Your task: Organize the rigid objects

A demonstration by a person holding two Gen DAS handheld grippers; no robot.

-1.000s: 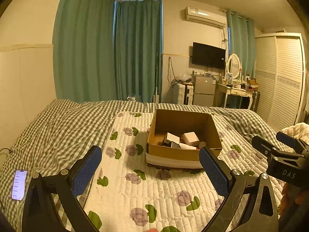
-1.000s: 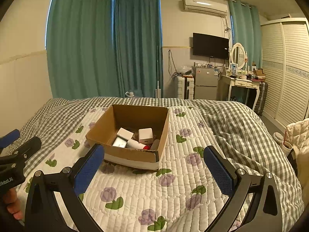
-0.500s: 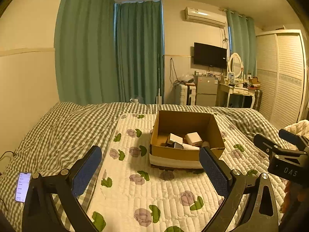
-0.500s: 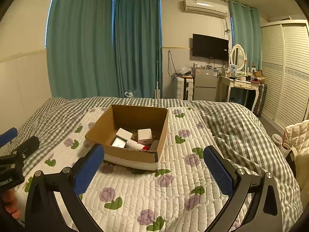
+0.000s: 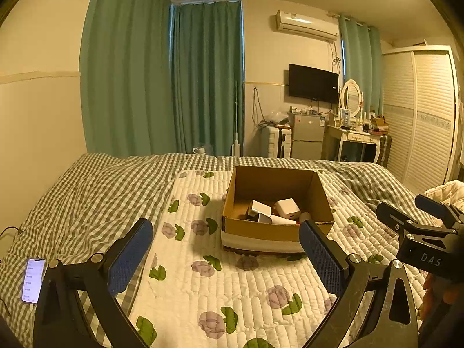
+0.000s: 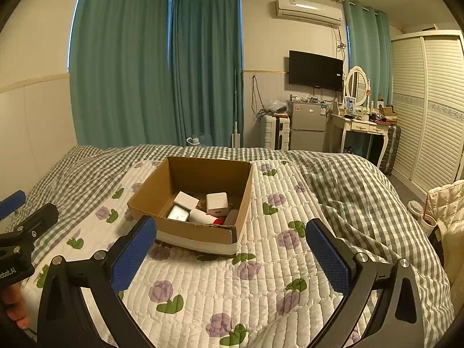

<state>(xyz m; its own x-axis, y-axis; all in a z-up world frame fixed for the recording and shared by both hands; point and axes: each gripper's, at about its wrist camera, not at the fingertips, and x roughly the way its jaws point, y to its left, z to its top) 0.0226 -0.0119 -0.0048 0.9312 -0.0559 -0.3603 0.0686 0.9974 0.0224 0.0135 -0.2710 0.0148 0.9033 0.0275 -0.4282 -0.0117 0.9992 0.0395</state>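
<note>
An open cardboard box point(image 5: 229, 200) point(image 6: 145, 194) rests on a white floral quilt point(image 5: 203, 284) point(image 6: 261, 275) on the bed. Inside lie several small items: two white boxes point(image 6: 216, 203) point(image 5: 287, 207), a white tube with a red cap point(image 6: 203, 217) and a grey case point(image 6: 178, 212). My left gripper point(image 5: 226, 256) is open and empty, held back from the box's near wall. My right gripper point(image 6: 230, 256) is also open and empty, in front of the box. Each gripper shows at the edge of the other's view.
A phone point(image 5: 33, 279) with a lit screen lies on the checked bedspread point(image 5: 95, 191) at the left. A hand point(image 6: 16, 308) holds the left gripper. Beyond the bed stand green curtains, a small fridge point(image 6: 307, 130), a dressing table point(image 6: 362, 127) and a wardrobe.
Both grippers have tilted up and drawn back slightly, so the box sits lower and farther in the views. Their jaws stay open.
</note>
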